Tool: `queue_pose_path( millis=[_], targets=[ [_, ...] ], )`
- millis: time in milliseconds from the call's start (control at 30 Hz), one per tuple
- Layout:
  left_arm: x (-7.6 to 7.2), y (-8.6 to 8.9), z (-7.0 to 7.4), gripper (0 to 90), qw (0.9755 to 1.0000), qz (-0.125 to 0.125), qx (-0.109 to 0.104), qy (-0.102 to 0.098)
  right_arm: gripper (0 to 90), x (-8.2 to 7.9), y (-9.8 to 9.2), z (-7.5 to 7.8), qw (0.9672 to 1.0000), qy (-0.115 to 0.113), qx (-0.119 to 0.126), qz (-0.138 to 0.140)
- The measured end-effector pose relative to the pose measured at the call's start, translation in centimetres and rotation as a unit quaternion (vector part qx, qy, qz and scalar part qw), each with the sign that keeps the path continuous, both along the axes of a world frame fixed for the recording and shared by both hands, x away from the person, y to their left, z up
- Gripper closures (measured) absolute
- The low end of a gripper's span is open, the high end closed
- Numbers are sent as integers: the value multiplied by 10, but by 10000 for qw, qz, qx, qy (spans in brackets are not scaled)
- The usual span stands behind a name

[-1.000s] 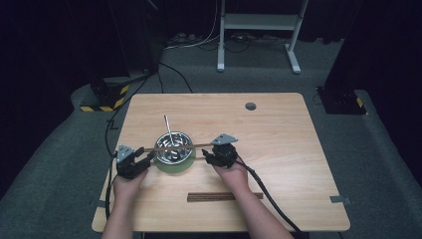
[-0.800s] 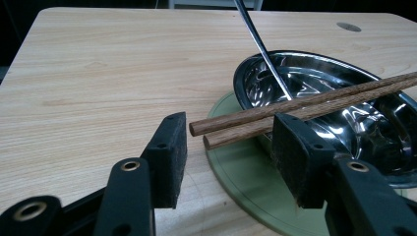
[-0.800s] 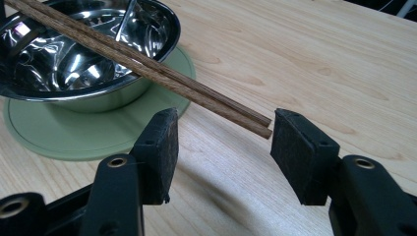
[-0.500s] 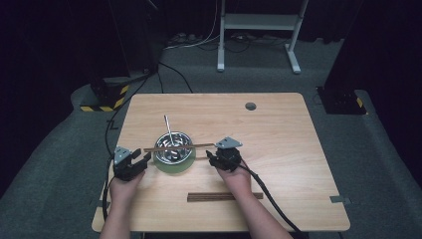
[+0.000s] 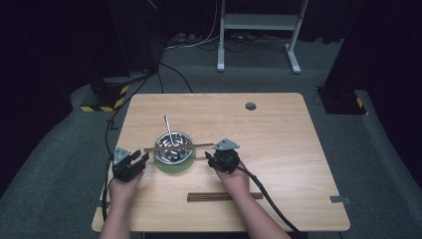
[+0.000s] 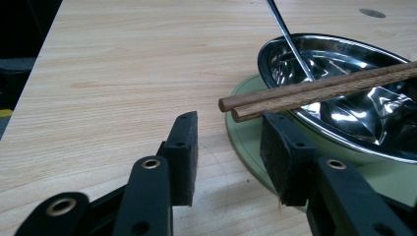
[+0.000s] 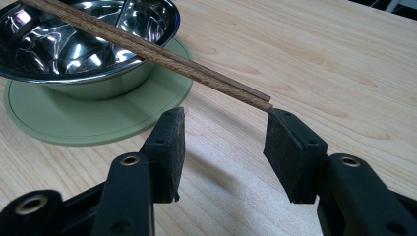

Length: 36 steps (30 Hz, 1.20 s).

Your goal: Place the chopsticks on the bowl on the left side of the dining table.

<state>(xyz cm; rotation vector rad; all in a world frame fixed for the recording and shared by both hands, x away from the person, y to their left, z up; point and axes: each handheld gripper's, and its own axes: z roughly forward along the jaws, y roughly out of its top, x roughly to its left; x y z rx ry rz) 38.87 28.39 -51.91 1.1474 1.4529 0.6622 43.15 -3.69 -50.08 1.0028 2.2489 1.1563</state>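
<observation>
Chopsticks bridging a steel bowl on a wooden table (image 5: 278, 134).
The bowl (image 5: 173, 148) sits on a green mat (image 5: 174, 166); the paired chopsticks (image 5: 178, 147) lie across its rim. Left gripper (image 5: 140, 160) and right gripper (image 5: 213, 158) flank the ends, jaws apart, just narrowing, gripping nothing.

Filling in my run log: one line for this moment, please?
left gripper: open, jaws just closing, nothing between | right gripper: open | chopsticks: across bowl

- The left gripper (image 5: 130, 163) sits low at the table's near-left, its jaws apart and just closing, nothing between them.
- The right gripper (image 5: 222, 158) faces it, jaws apart, gripping nothing.
</observation>
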Motion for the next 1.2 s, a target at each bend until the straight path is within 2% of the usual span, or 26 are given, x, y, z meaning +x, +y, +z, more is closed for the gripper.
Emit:
queue_pose_path(
  millis=[33,67,200,300,333,467,633,833,933,1067,1200],
  targets=[
    [1,-1,0,594,9999,58,-80,-20,500,0,1,0,10000,17,11,-7],
    [1,1,-1,598,10000,27,2,11,500,0,1,0,10000,-21,-14,29],
    [1,1,0,603,9999,111,-118,13,500,-1,3,0,10000,15,-5,22],
    [1,2,0,610,9999,115,-88,-6,500,-1,3,0,10000,12,-5,27],
    [1,4,0,610,10000,88,-22,17,500,-1,3,0,10000,8,-5,34],
    [1,4,-1,608,9998,134,-110,-11,499,-1,1,0,10000,-59,-41,-13],
    [0,4,-1,606,9999,118,-67,-2,499,0,0,-2,10000,15,-8,-84],
    [0,4,-1,606,9999,114,-40,21,501,0,1,-2,10000,-61,10,-58],
    [0,4,-1,607,9999,138,-100,-6,500,0,1,-2,10000,-50,3,-48],
    [0,7,-1,607,9999,99,-2,23,500,-1,2,-2,10000,-26,17,-49],
    [0,7,-2,608,9999,118,-36,52,500,-1,2,-3,10000,-35,3,-29]
  ],
)
